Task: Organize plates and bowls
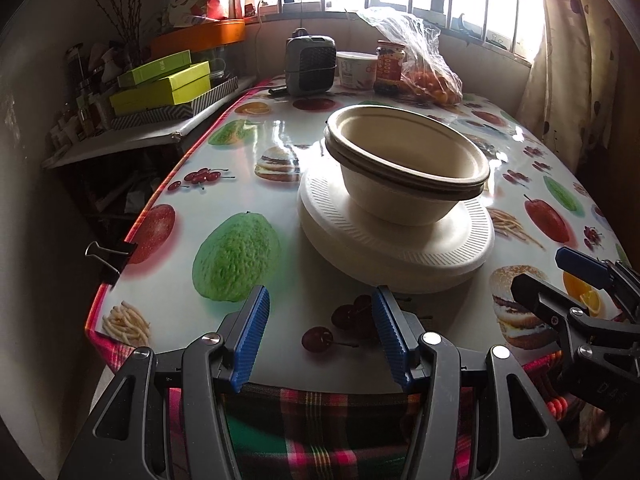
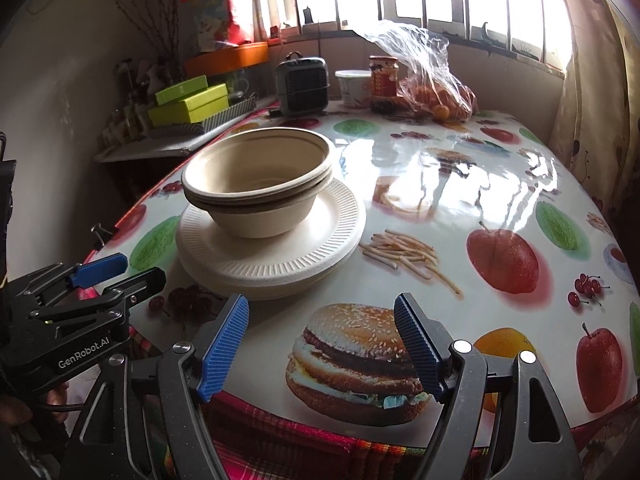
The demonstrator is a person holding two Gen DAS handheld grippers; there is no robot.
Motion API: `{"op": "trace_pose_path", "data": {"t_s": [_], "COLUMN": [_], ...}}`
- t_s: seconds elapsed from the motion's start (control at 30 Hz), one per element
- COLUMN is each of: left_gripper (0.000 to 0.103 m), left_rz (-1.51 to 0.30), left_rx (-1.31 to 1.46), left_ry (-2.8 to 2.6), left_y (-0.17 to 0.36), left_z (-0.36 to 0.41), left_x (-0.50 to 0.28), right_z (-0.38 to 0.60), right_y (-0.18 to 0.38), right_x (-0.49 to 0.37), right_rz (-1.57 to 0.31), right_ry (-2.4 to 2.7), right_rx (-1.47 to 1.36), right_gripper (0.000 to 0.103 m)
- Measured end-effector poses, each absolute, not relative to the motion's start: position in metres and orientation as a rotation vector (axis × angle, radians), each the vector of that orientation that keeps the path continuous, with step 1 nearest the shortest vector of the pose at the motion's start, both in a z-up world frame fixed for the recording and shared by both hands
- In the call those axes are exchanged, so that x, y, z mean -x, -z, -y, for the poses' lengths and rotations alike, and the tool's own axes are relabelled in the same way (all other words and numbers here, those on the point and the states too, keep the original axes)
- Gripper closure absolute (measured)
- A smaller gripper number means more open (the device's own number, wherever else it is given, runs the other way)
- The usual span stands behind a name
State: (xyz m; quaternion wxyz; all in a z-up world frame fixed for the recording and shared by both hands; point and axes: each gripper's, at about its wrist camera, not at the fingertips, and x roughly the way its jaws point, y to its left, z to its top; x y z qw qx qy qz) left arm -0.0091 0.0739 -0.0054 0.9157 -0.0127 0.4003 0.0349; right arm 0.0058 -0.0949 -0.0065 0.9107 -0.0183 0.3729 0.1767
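Nested tan paper bowls (image 1: 408, 160) sit centred on a stack of white ribbed paper plates (image 1: 396, 246), which rests on the fruit-print tablecloth (image 1: 224, 200) toward the near left part of the table. Wide plates underneath and bowls nested on top make one stable pile, so sorting looks largely done. Left gripper (image 1: 320, 332) hangs just short of the plate rim, jaws apart with nothing between them. Right gripper (image 2: 320, 344) sits over the printed burger, jaws spread wider and also empty, beside the stack rather than on it. The plate rim overhangs slightly, giving a lip to pinch. There is lots of bare cloth to the right and front. Far-end clutter, a small fan (image 1: 310, 65), a jar (image 1: 390, 65) and a bag of oranges (image 1: 430, 80), is well apart. The table's left edge, with its binder clip (image 1: 110, 254), is near the stack.
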Motion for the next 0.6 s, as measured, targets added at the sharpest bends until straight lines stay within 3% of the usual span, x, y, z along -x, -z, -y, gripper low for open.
{"op": "trace_pose_path", "data": {"t_s": [0.6], "left_gripper": [0.049], "left_rz": [-0.896], "left_rx": [0.025], "left_ry": [-0.084], "left_y": [0.023], "left_z": [-0.072], "left_x": [0.000], "right_z": [0.090], "right_y": [0.029], "right_x": [-0.018], "right_rz": [-0.854], "right_ry": [-0.344], "right_rx": [0.039], "right_gripper": [0.023]}}
